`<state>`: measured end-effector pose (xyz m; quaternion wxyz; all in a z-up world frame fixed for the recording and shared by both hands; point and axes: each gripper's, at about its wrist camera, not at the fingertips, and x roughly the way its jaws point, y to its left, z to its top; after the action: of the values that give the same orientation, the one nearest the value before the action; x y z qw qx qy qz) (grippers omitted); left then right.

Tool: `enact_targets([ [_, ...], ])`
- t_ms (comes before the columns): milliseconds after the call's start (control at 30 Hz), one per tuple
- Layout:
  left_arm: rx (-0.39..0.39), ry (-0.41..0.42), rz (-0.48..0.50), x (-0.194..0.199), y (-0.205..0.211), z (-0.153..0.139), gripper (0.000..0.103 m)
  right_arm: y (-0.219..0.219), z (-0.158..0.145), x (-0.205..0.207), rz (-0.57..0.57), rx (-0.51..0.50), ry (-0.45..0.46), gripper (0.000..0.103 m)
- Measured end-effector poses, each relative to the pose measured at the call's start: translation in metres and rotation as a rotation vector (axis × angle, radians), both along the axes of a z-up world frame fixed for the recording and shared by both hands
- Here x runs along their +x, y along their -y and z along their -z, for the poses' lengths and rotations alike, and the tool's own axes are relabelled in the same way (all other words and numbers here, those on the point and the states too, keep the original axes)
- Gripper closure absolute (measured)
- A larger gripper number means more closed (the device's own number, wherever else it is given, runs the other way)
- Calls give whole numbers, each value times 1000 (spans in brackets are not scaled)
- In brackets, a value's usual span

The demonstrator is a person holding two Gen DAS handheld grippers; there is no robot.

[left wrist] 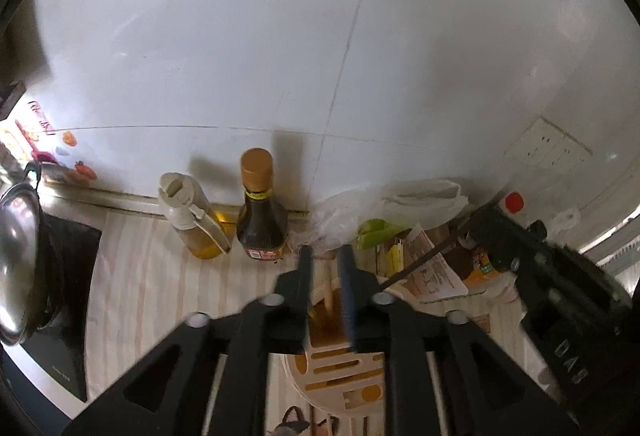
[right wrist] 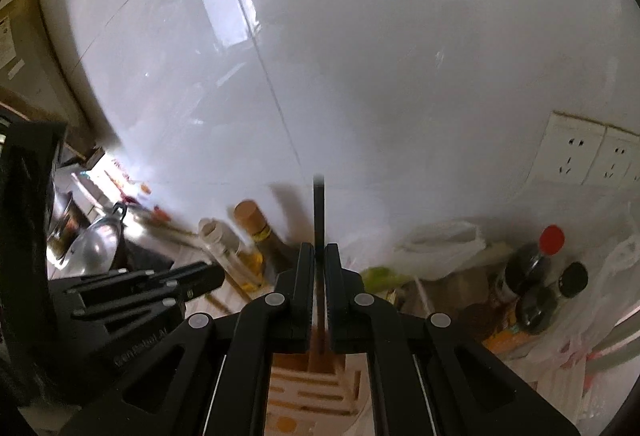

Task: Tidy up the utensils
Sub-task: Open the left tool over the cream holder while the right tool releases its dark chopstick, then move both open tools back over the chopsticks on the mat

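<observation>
A cream slotted utensil holder [left wrist: 340, 368] [right wrist: 308, 388] stands on the counter right under both grippers. My left gripper [left wrist: 326, 256] is open above it, and thin wooden chopsticks [left wrist: 329, 292] stand loose in the gap between its fingers, their lower ends in the holder. My right gripper [right wrist: 319, 256] has its jaws slightly apart around a dark chopstick [right wrist: 319, 211] [left wrist: 420, 264] that rises upright between the fingertips and runs down into the holder. Each gripper shows in the other's view: the right gripper [left wrist: 560, 296] at the right, the left gripper [right wrist: 188, 282] at the left.
An oil bottle [left wrist: 196, 224] and a soy sauce bottle [left wrist: 260, 211] stand against the white tiled wall. Plastic bags [left wrist: 400, 199], packets and dark bottles [right wrist: 536, 268] crowd the right. A steel pot lid [left wrist: 16, 264] sits on a black cooktop [left wrist: 68, 316] at the left. Wall sockets [right wrist: 592, 155] sit at the right.
</observation>
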<state>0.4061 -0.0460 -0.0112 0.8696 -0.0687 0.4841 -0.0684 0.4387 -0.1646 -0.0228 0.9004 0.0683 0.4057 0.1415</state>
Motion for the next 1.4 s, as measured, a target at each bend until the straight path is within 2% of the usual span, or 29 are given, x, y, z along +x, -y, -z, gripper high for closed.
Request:
enact_targets([
  [33,1,11,-10,-3,-2,-4,57,1,-1,-3,3,2,-2,73],
  [100,7,43,-36,-8,-7,-13,32,6,-3,-10,20,-1,-3,63],
  [167,17,77,-56,-16,-14,-22,31,11,-6,-18,30,2,-2,61],
  [200,28,86,-63,-20,-16,-26,28,14,-8,-23,38,3,-6,56],
  [267,55,107,-75,-30,-20,-29,12,20,-10,-33,56,7,-12,49],
  [300,65,123,-81,-35,-22,-30,1,23,-11,-39,64,1,-12,40],
  [333,71,138,-87,-41,-25,-30,0,26,-12,-45,72,-4,-10,28],
  [400,108,168,-108,-56,-29,-28,0,32,-13,-58,94,-14,-2,14],
  [533,142,197,-122,-84,-34,-19,0,43,-10,-88,129,-26,20,0],
  [667,144,168,-108,-110,-32,3,0,55,2,-119,167,-35,55,0],
  [800,179,121,-90,-131,-22,41,0,63,31,-142,181,-58,23,0],
  [933,237,35,-78,-148,-8,85,0,74,80,-156,196,-78,-96,0],
  [1067,243,-70,-67,-160,1,133,0,87,133,-165,216,-95,-230,0],
  [1100,243,-100,-65,-162,3,146,0,90,147,-166,216,-96,-264,2],
  [1167,245,-151,-60,-165,6,167,2,96,175,-169,222,-103,-329,16],
  [1233,245,-209,-46,-166,11,191,13,101,200,-170,223,-107,-388,42],
  [1400,232,-342,11,-168,29,238,37,108,249,-169,208,-101,-502,56],
])
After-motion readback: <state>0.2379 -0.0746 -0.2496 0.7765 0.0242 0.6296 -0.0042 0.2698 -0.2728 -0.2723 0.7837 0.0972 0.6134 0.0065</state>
